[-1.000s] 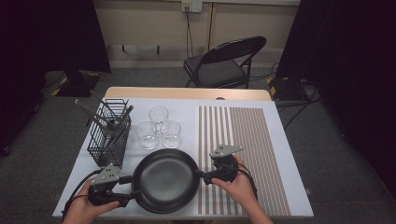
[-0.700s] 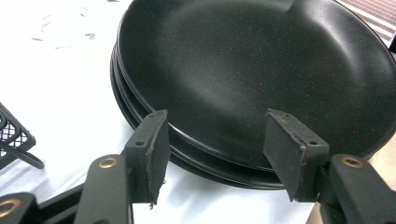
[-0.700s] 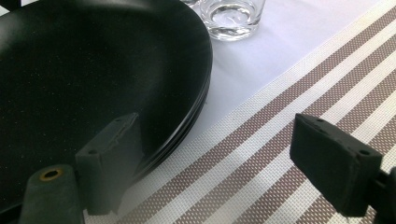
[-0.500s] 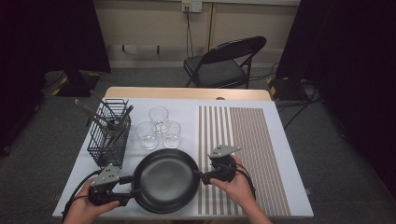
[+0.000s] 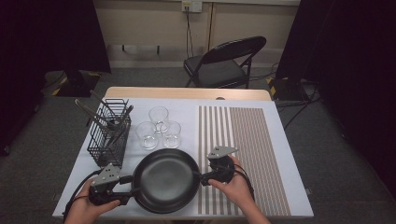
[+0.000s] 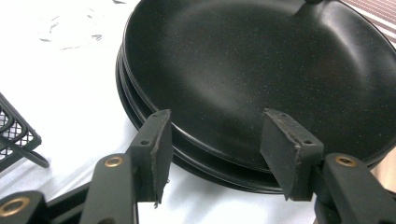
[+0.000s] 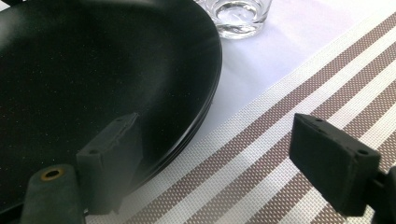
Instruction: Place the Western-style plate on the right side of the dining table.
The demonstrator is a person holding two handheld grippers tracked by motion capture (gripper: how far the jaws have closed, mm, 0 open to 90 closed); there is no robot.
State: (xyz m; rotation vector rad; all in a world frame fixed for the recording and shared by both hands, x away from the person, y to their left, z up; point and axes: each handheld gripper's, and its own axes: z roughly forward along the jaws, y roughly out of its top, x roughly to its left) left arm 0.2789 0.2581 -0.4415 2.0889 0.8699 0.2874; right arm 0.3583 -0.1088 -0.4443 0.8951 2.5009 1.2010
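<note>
I had L gripper (image 6: 212, 154) jaws closing, not yet pinching the near rim of the black plate stack (image 5: 166, 179) just in front of the glasses (image 5: 158, 127), R gripper (image 7: 229, 161) wide open straddling its rim, so risk was top plate sliding off w/ a shallow bite.

Two black hand-held grippers, each with a grey plate

The left gripper (image 5: 125, 189) and right gripper (image 5: 204, 178) have matte black jaws with flat rectangular pads, brass-coloured rivets at the joints and small screw holes; grey three-cornered plates sit on top, black cables trail from the bodies. Forearms bare.
</note>
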